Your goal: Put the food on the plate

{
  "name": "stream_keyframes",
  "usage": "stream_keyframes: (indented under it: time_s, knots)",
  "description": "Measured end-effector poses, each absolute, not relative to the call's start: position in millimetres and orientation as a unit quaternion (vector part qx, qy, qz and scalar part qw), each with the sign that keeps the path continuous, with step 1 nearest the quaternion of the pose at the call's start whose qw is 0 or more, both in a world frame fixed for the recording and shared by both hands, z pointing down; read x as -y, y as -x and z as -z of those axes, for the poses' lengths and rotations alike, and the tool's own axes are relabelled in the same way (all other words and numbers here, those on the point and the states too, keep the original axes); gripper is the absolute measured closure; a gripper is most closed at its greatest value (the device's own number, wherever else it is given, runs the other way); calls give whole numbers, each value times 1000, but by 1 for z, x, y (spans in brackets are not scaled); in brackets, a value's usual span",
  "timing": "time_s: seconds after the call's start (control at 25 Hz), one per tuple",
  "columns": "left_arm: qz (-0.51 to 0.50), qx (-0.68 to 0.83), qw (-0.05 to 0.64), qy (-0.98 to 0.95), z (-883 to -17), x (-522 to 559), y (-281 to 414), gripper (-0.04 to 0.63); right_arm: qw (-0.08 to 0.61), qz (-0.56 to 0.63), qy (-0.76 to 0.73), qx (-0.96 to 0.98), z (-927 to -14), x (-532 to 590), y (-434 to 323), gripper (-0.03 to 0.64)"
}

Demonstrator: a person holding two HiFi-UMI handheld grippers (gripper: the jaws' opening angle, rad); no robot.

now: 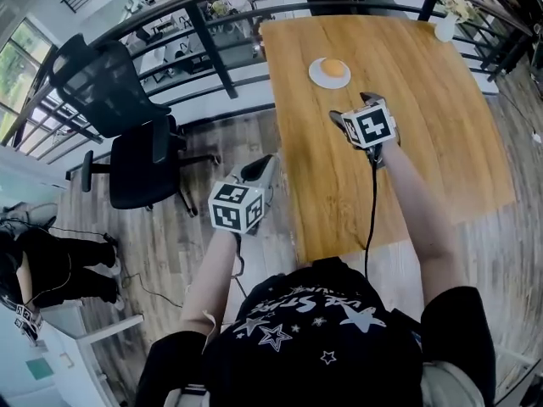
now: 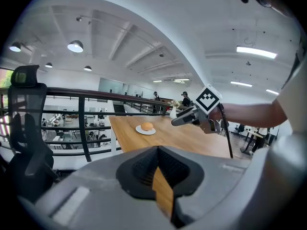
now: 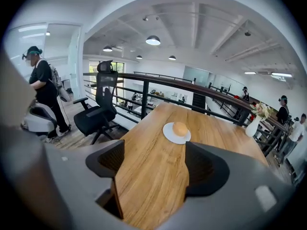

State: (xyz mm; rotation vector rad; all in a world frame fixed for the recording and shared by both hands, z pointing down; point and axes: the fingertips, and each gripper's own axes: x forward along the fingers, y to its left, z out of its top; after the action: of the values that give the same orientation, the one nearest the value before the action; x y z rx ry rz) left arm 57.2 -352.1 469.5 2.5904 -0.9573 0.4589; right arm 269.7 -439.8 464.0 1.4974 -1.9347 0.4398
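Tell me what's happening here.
A person is at a wooden table with a gripper in each hand. The food, round and bun-like, already sits on the white plate. The right gripper hangs over the table short of the plate, jaws apart and empty. The left gripper is off the table's edge, above the floor, jaws closed on nothing.

Wearing a black short-sleeved T-shirt (image 1: 314, 333) printed with white stars and lettering, and carrying a grey left hand-held gripper (image 1: 257, 168) and a grey right hand-held gripper (image 1: 352, 107), both topped with white cubes (image 1: 236, 206) bearing black square markers, with a black cable (image 1: 373, 210) trailing from the right one.
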Motion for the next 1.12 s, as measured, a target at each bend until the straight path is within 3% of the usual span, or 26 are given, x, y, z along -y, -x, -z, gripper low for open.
stream_keyframes:
  time_s: [0.56,0.76,1.12]
  knots:
    - [-150,292,195,-924,-453,296,-13,594,251,-238,-594,726,-454,341,-210,249]
    - [-140,285,208,-925,-451,292,40,594,220,-255,-615,713,-448,328,-159,297]
    - [-151,229,182,-944,-442,256,45,594,210,-283,-626,696,-463,266,-115,352]
